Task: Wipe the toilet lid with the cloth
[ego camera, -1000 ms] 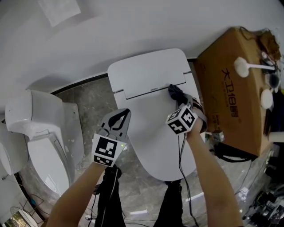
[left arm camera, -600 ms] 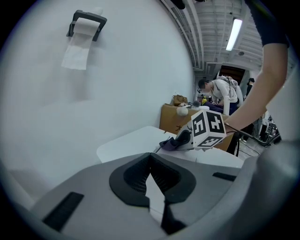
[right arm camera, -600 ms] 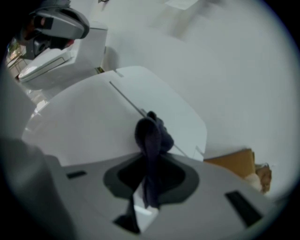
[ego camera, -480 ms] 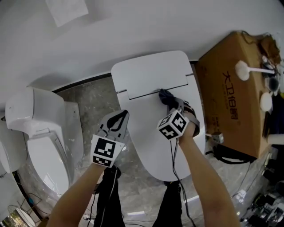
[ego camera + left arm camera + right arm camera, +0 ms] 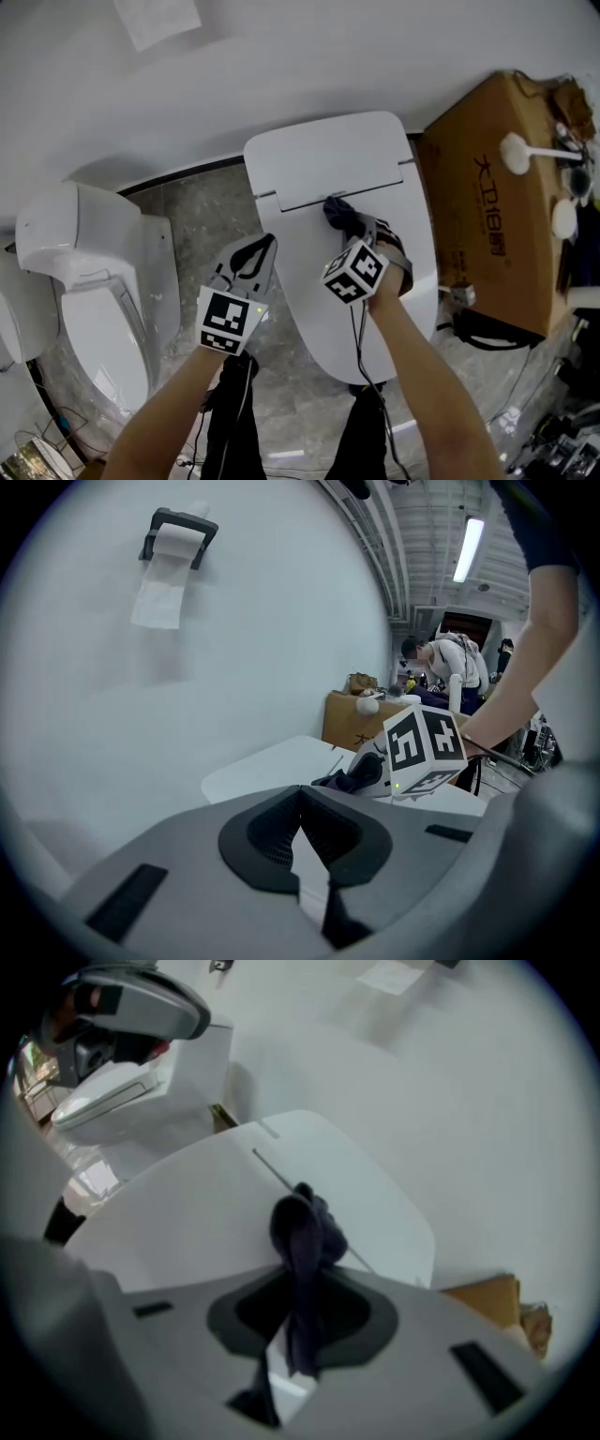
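**1. Right claw.** The right claw [image 5: 298, 1330] is clamped on a dark navy, crumpled fabric cloth [image 5: 302, 1227]. A bunched wad sticks out past the tips, and a loose tail hangs back through the throat.

**2. Cloth position.** The wad touches the white, glossy, rounded plastic toilet lid [image 5: 314, 291] at its 12 o'clock end, right at the hinge seam [image 5: 300, 201].

**3. Left claw.** The left claw [image 5: 307, 855] has its jaws together with nothing between them. It hangs beside the lid's 9 o'clock edge, over the grey marbled floor [image 5: 202, 211], and is not in contact with the lid.

**4. Handling.**
- The cloth looks light, soft and limp, so it should flatten to the surface under pressure.
- Hold it by the bunched middle, seated deep in the jaws. A corner hold would probably pull free under drag.
- The lid looks hard, smooth and slippery. Moderate downward force should be enough.

**5. Surroundings.** A brown cardboard box [image 5: 497, 197] stands at 3 o'clock of the lid. A second white toilet [image 5: 89, 281] stands at 9 o'clock, well apart.
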